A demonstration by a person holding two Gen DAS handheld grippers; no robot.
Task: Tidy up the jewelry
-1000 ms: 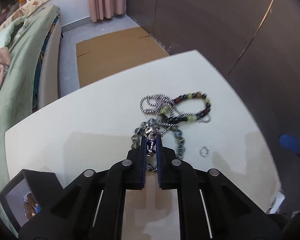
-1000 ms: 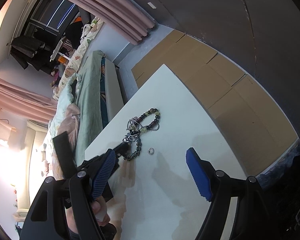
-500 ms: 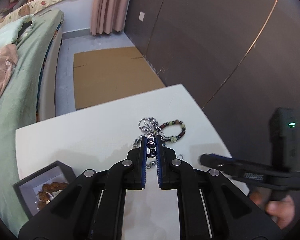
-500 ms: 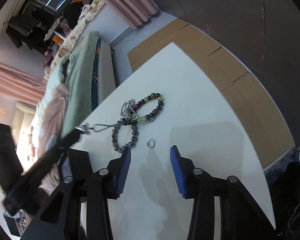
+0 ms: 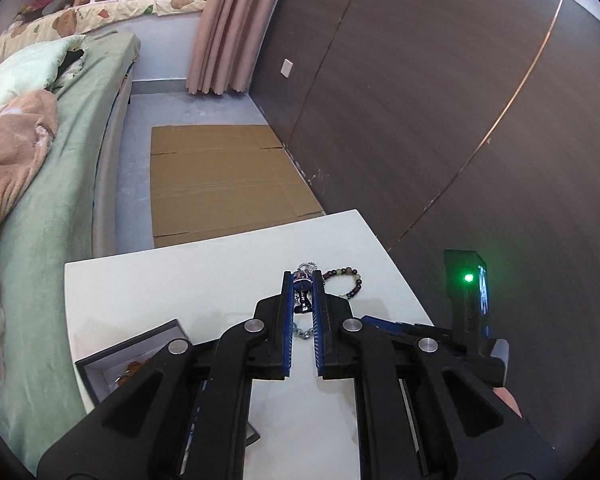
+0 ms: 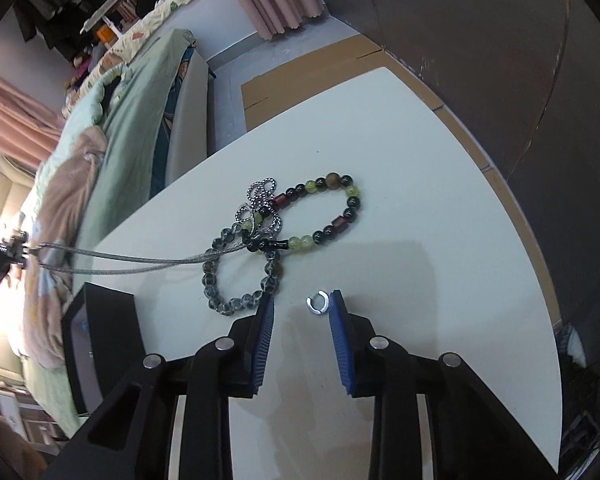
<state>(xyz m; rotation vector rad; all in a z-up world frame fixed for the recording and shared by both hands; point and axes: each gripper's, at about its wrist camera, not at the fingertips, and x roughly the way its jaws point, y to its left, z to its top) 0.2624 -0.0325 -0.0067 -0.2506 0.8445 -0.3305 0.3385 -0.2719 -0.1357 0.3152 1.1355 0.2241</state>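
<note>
My left gripper [image 5: 302, 280] is shut on the clasp end of a silver chain necklace [image 5: 301, 330], lifted above the white table [image 5: 160, 288]. In the right wrist view the chain [image 6: 140, 260] runs taut from the jewelry pile to the far left. My right gripper [image 6: 302, 300] is low over the table with its jaws closing. A small silver ring [image 6: 316, 303] lies between the fingers, close to the right pad and apart from the left one. A multicolour bead bracelet [image 6: 348, 216] and a grey bead bracelet [image 6: 220, 304] lie tangled with the chain.
A black jewelry box [image 5: 128, 356] with a pale lining sits at the table's near left corner, also seen as the box [image 6: 108, 320]. A bed with a green cover [image 5: 60, 200] flanks the table. Flattened cardboard [image 5: 220, 184] lies on the floor by the dark wall.
My left gripper has risen and drawn back, pulling the chain taut out of the pile. My right gripper has come down over the ring and its jaws have narrowed around it.
</note>
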